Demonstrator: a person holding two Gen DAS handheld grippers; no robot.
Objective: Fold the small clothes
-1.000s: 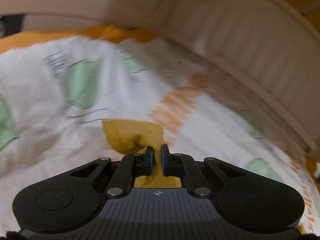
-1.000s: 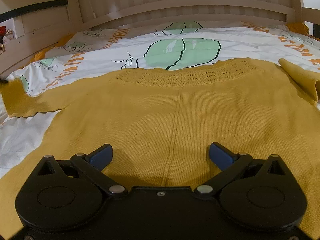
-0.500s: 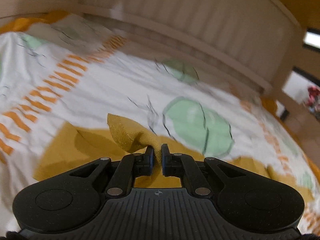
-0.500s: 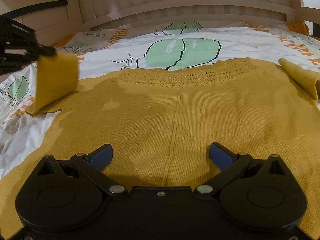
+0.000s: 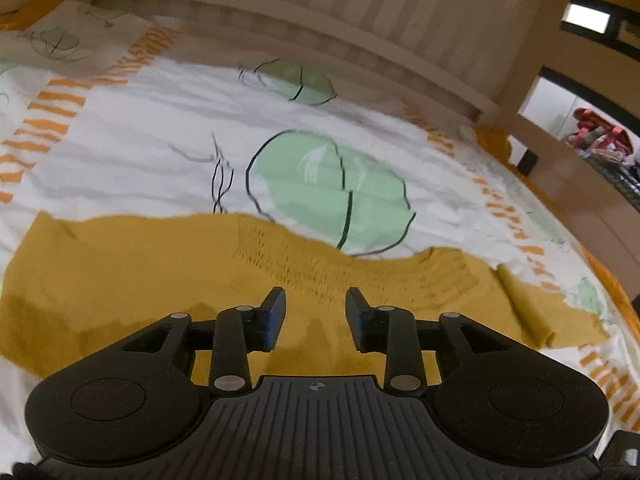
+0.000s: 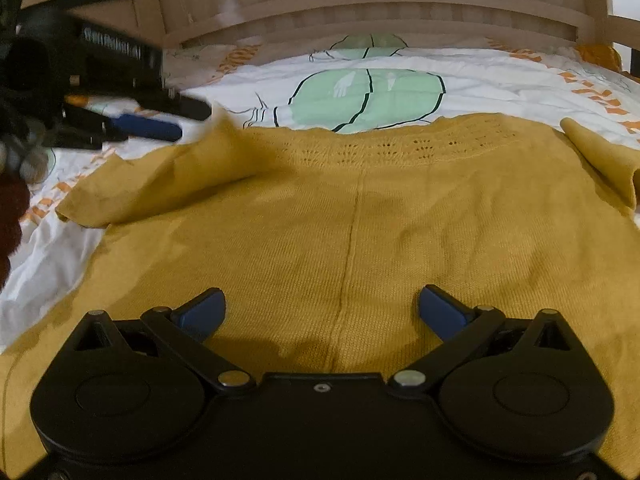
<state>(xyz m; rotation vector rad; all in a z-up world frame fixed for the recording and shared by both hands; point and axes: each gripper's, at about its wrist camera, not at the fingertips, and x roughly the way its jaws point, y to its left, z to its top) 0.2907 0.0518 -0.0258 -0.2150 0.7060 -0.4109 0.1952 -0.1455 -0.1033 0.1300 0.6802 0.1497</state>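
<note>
While the mustard knit sweater [image 6: 360, 216] lies flat on the bed's leaf-print duvet [image 5: 160, 152], its left sleeve [image 6: 160, 184] is folded inward over the body. Left tool [image 5: 315, 308]: jaws just opened, nothing between them. Right tool [image 6: 322, 312]: jaws spread wide above the hem, empty.

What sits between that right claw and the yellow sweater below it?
Nothing visible. The right gripper hangs open right above the sweater, with only bare knit between its jaws.
</note>
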